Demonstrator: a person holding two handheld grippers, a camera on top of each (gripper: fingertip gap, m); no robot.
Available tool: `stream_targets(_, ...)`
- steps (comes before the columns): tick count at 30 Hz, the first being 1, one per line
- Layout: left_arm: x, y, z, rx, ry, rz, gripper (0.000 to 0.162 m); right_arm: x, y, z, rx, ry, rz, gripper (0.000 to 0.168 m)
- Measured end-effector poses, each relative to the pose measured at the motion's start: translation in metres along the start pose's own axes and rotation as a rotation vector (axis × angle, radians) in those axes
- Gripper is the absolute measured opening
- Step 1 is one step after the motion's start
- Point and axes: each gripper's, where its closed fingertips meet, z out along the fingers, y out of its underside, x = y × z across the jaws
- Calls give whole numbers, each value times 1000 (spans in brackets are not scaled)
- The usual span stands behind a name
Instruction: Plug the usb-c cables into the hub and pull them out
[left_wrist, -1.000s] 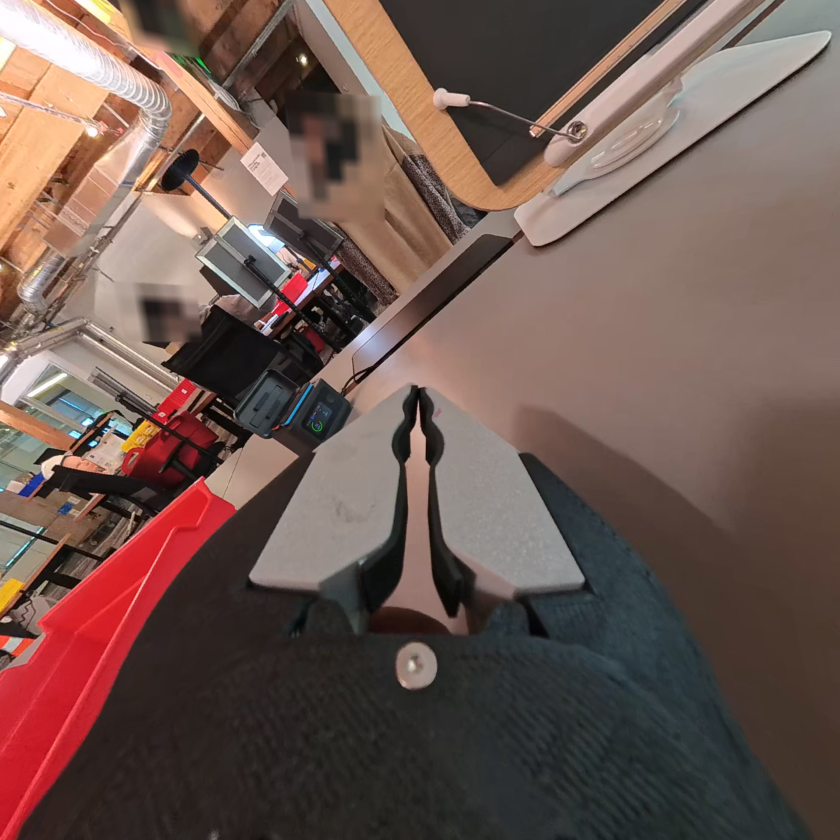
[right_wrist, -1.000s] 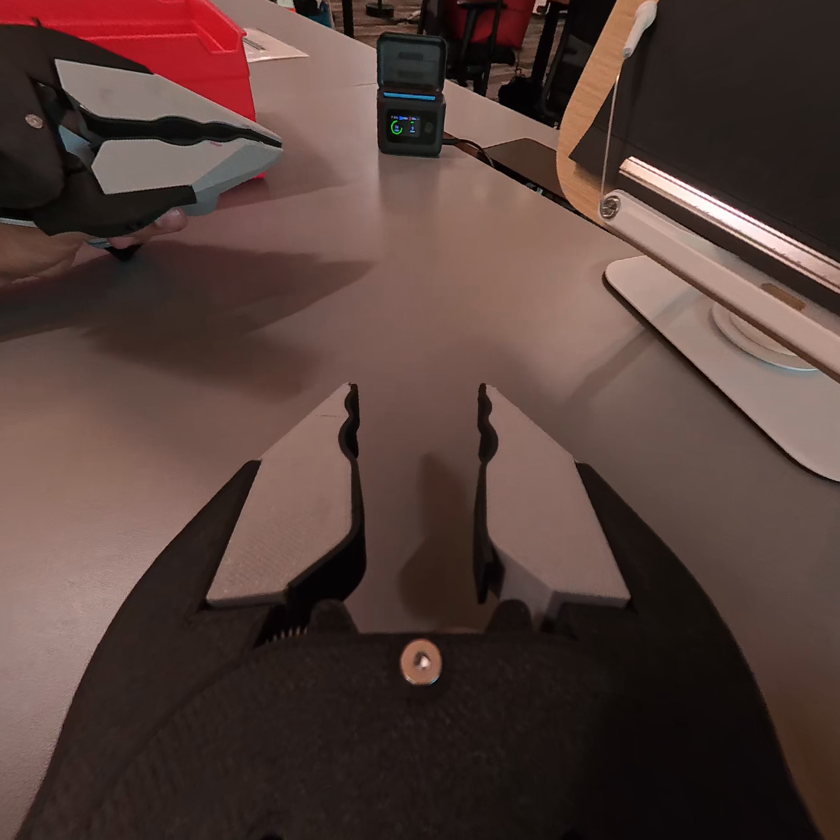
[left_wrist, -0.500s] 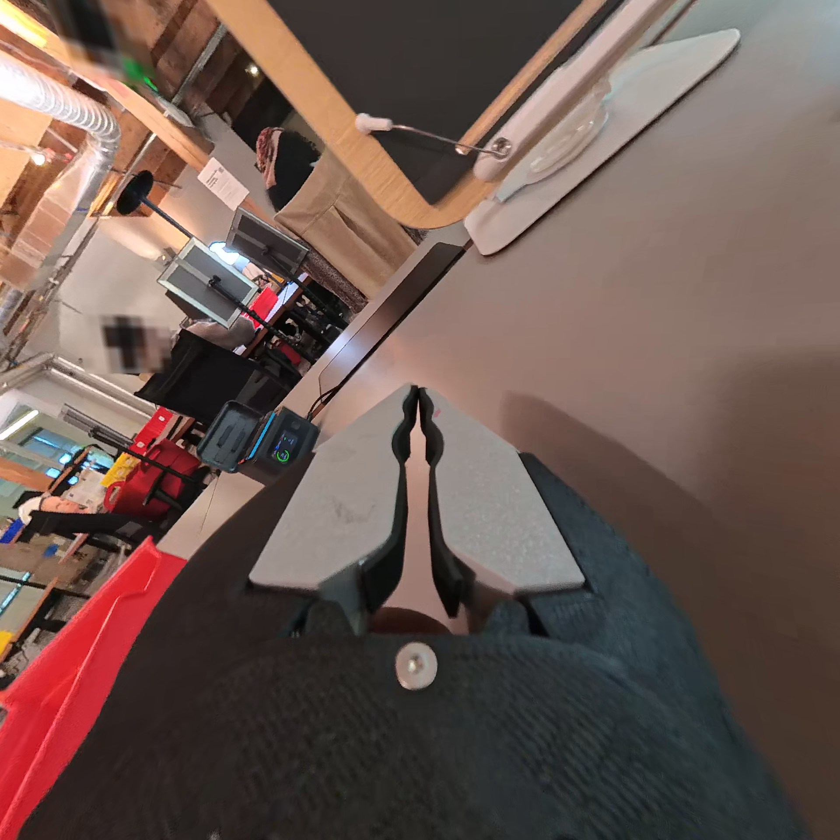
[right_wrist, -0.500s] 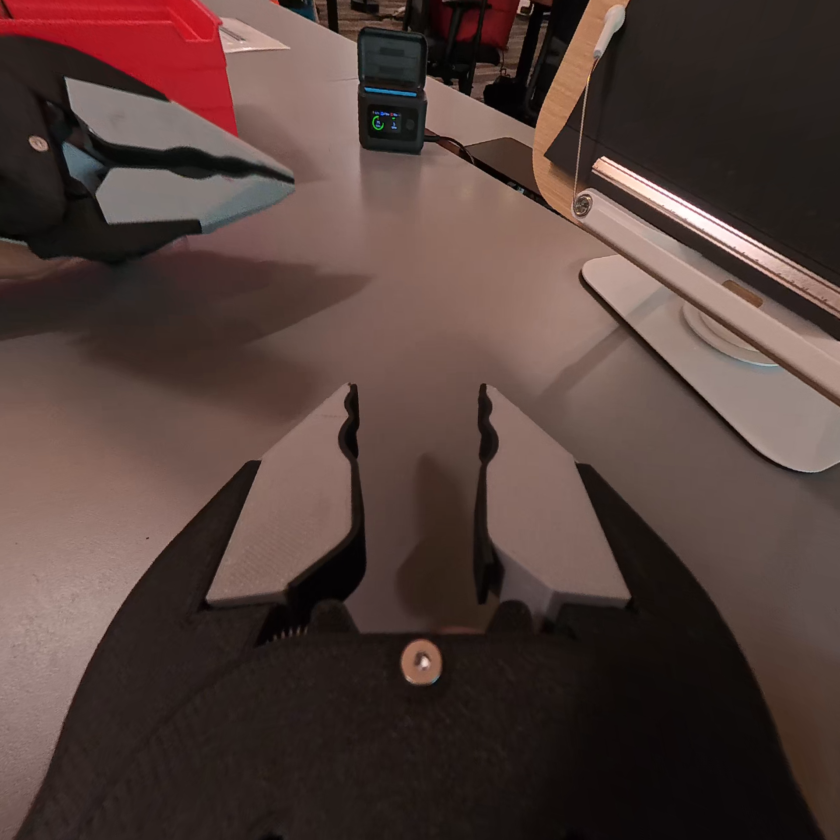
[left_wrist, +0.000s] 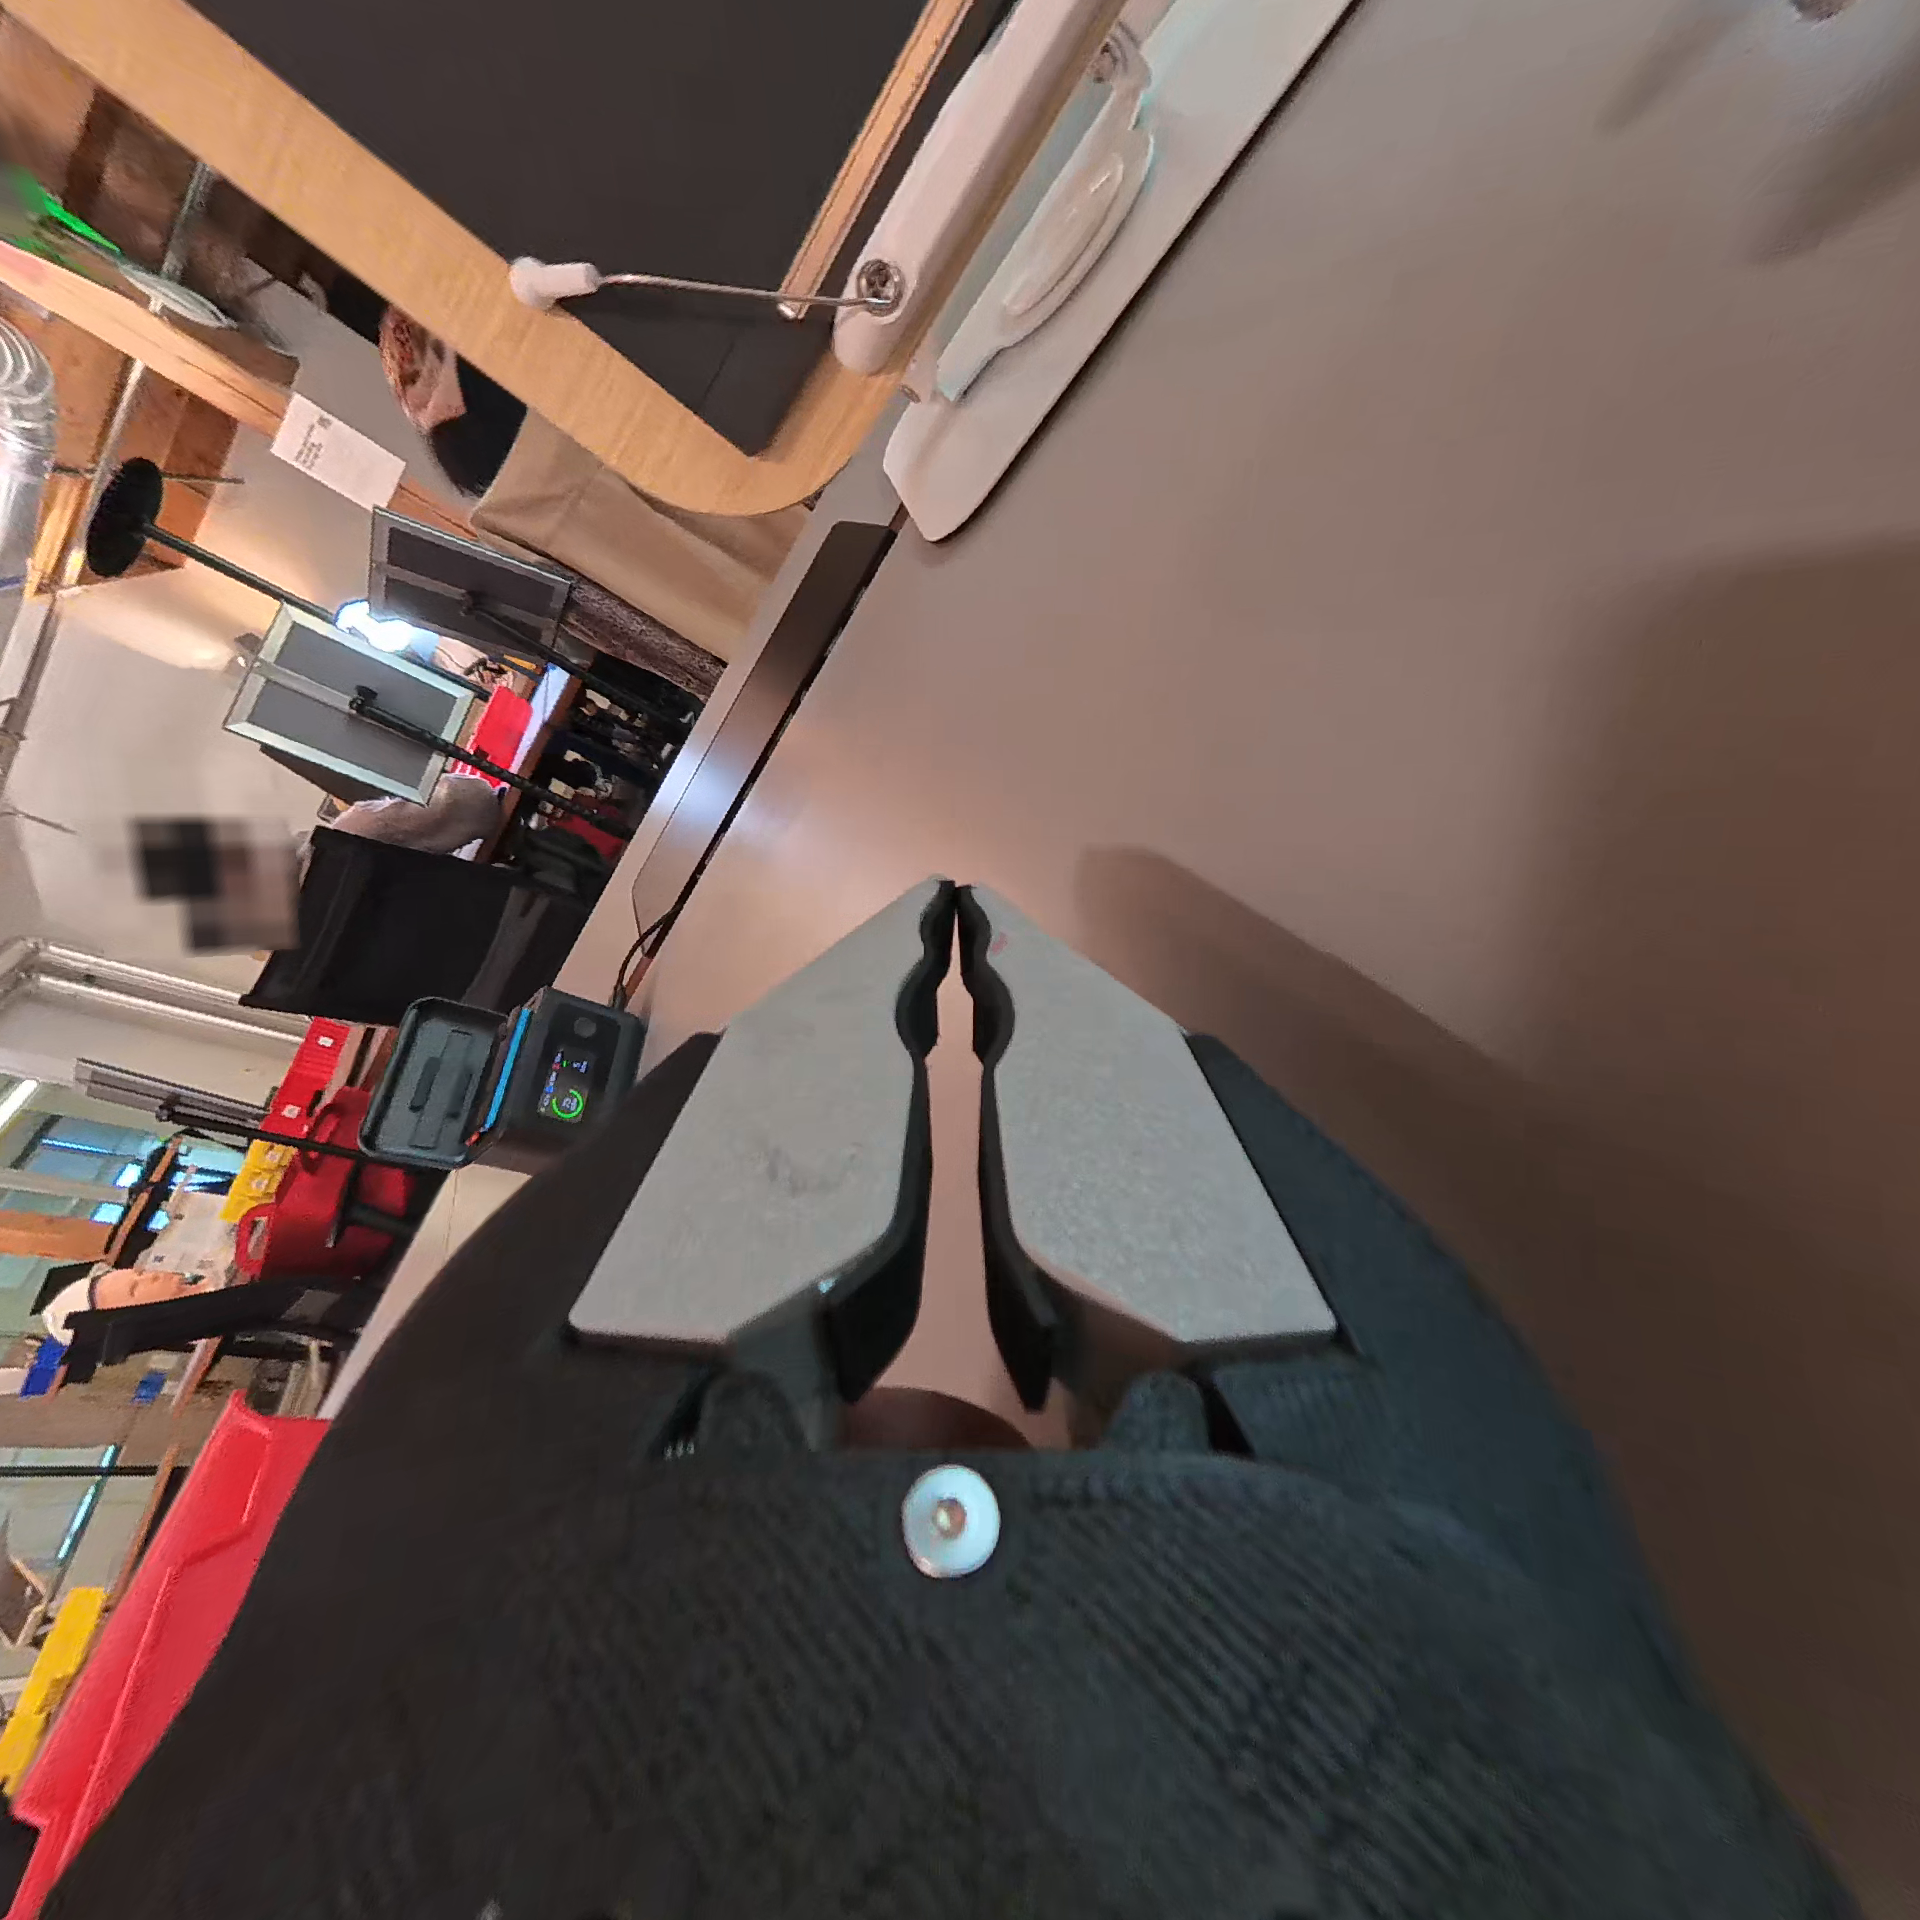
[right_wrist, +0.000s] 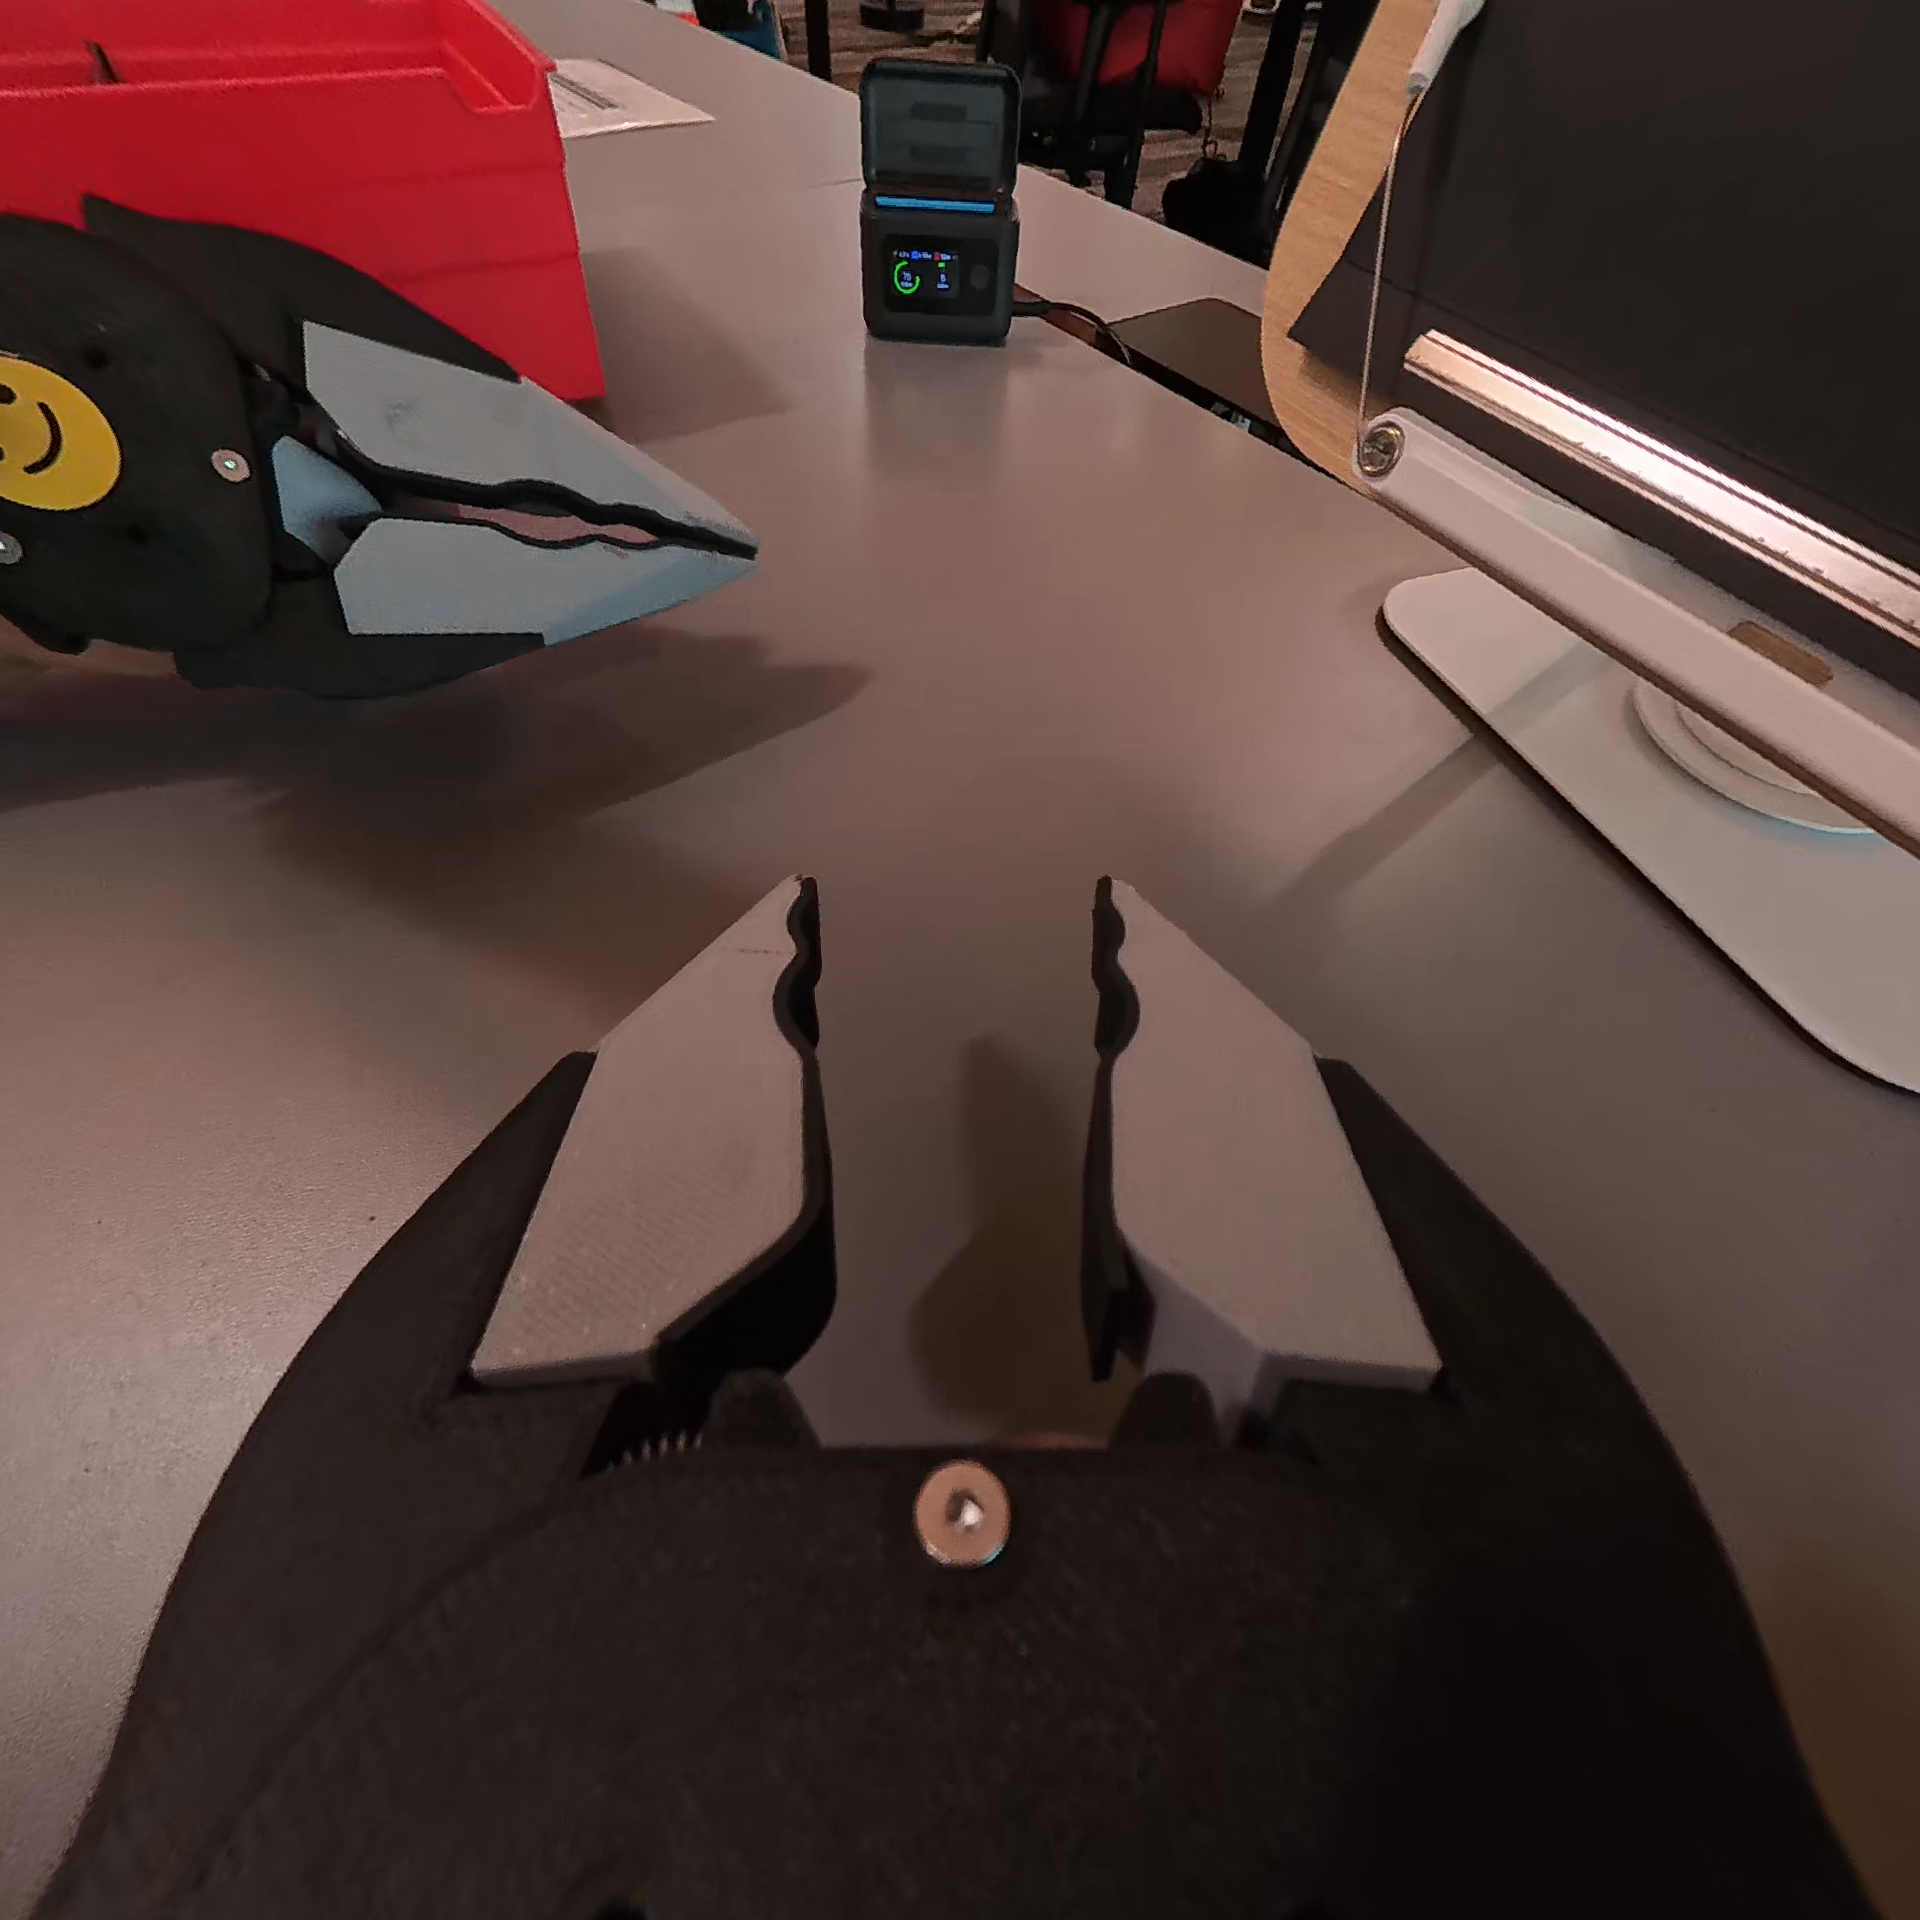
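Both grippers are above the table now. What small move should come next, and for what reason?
Probably turn the views to search for the hub and cables. Neither shows in either view. The left gripper is shut on nothing, the right gripper is open and empty above bare table; only a small dark device with a lit screen stands farther off.

A grey-brown surface (right_wrist: 1039, 644) fills the foreground. Wooden shelving (left_wrist: 156, 343), a ribbed metal duct (left_wrist: 21, 436) and bright windows (left_wrist: 62, 1153) lie beyond, left of the tongs.
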Motion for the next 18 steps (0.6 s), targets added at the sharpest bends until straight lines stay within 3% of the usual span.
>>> stream_targets(11, -6, 10, -6, -41, -51, 11, 0, -4, -1, 0, 7, 6, -25, 56)
stream_targets(18, 29, 18, -33, -166, 13, 68, 6, 4, 2, -2, 0, 26, 31, 68)
